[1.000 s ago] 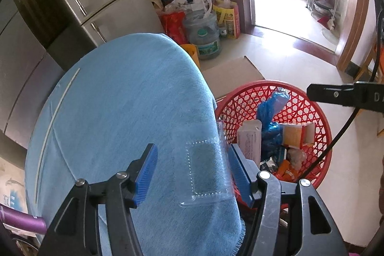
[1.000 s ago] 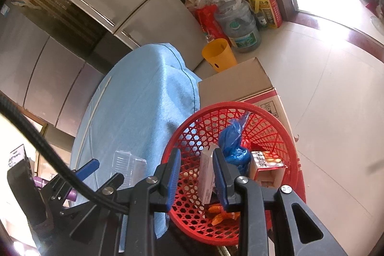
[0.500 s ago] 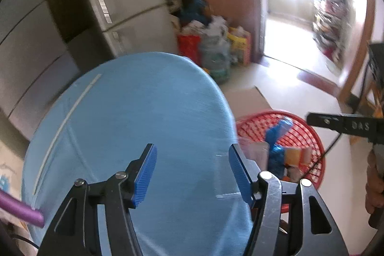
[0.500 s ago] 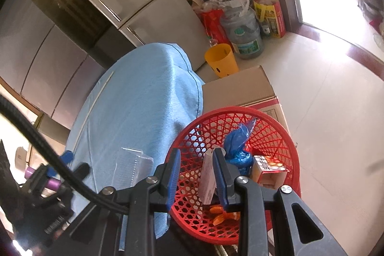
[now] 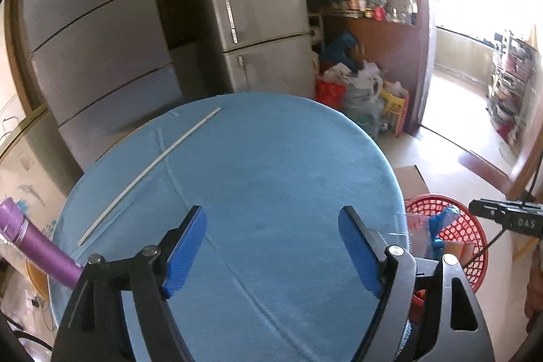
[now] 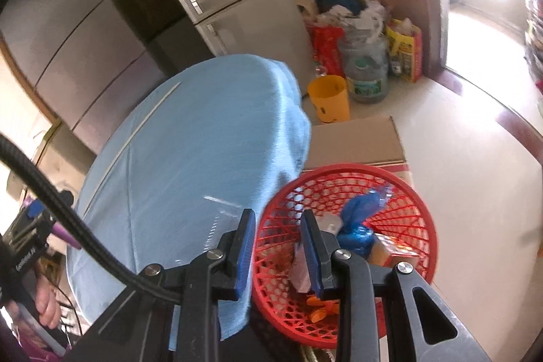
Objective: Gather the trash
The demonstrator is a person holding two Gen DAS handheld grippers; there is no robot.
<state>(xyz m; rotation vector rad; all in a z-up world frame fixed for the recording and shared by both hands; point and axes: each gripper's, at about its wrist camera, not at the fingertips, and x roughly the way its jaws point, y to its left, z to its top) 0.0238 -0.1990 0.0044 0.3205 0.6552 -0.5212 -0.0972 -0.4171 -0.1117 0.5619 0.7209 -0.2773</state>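
My left hand-held gripper (image 5: 271, 246): jaws have just been opening, now wide with nothing between them, freed for the next pick | clear plastic tray (image 6: 217, 219): at desk (image 5: 271, 165) edge beside red basket (image 6: 417, 202) | my right hand-held gripper (image 6: 277, 246): nearly closed, empty, poised over the basket rim | white straw (image 5: 149, 172): far side, uncollected.

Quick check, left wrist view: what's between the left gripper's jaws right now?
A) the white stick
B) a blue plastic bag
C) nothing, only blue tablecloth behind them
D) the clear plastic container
C: the left gripper has its jaws spread with only the blue tablecloth showing in the gap; the clear plastic container sits outside the right jaw, at the cloth's edge by the red basket.
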